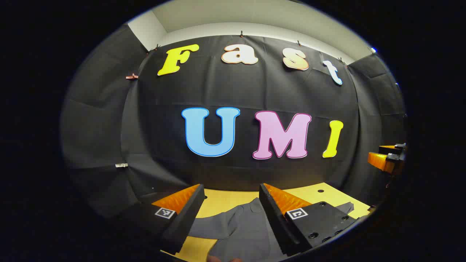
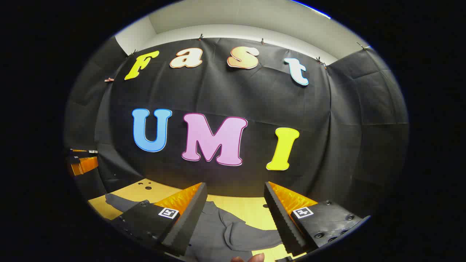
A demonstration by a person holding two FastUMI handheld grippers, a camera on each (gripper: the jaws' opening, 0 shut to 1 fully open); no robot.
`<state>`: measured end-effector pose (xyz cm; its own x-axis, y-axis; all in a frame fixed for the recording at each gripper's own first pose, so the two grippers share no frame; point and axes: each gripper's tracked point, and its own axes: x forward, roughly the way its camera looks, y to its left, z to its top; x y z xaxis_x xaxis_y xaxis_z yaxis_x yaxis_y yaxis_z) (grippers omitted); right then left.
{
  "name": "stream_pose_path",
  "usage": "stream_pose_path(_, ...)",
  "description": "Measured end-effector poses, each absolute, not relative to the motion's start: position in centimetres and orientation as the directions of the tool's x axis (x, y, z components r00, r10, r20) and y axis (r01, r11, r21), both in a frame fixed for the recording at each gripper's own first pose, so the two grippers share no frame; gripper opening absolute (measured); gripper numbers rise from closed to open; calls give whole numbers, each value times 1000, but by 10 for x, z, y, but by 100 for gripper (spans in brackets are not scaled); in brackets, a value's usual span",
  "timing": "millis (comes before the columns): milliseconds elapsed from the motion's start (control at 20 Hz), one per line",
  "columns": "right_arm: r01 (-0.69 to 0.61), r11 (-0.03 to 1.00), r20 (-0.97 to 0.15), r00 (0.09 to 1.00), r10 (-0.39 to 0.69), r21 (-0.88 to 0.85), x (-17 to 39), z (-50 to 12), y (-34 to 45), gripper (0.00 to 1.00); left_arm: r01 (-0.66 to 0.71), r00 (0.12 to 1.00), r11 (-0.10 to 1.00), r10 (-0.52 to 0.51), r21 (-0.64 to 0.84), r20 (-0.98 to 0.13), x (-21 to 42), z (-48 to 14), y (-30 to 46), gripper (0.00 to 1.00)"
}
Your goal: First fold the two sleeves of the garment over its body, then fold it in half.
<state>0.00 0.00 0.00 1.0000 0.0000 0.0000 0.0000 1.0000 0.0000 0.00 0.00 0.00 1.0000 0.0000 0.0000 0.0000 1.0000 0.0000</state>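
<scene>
Table point(image 1: 233, 200) at 6 o'clock bears the grey garment point(image 1: 240, 229), lying flat, one sleeve point(image 2: 116, 201) reaching toward 9 o'clock in the right gripper view. Judged: sleeves not yet folded, spread for access. No containers seen. Left gripper point(image 1: 229, 214) and right gripper point(image 2: 235, 218) hang above the cloth, both wide apart, holding nothing, apparently poised to descend.

right gripper point(image 2: 233, 214) (jaws apart) above grey garment point(image 2: 218, 236) on table point(image 2: 251, 205).

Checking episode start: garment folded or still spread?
Spread: the grey garment lies flat on the table, one sleeve stretched outward, unfolded.
</scene>
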Motion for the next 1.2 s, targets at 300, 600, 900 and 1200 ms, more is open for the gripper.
stream_pose_path(300,6,1000,-9,1000,-6,-4,4,-7,-11,97,21,1000,999,-21,33,-11,7,-5,-15,95)
stream_pose_path(600,1,1000,-10,1000,-1,-4,8,-11,-15,97,33,999,999,-32,42,-15,11,-5,-26,95)
stream_pose_path(900,1,1000,-21,1000,-1,-4,12,-16,-20,97,43,999,998,-42,42,-25,12,-10,-35,95)
stream_pose_path(1200,78,996,-125,989,-73,38,27,-67,-76,98,49,998,997,-47,51,-38,16,-16,-49,95)
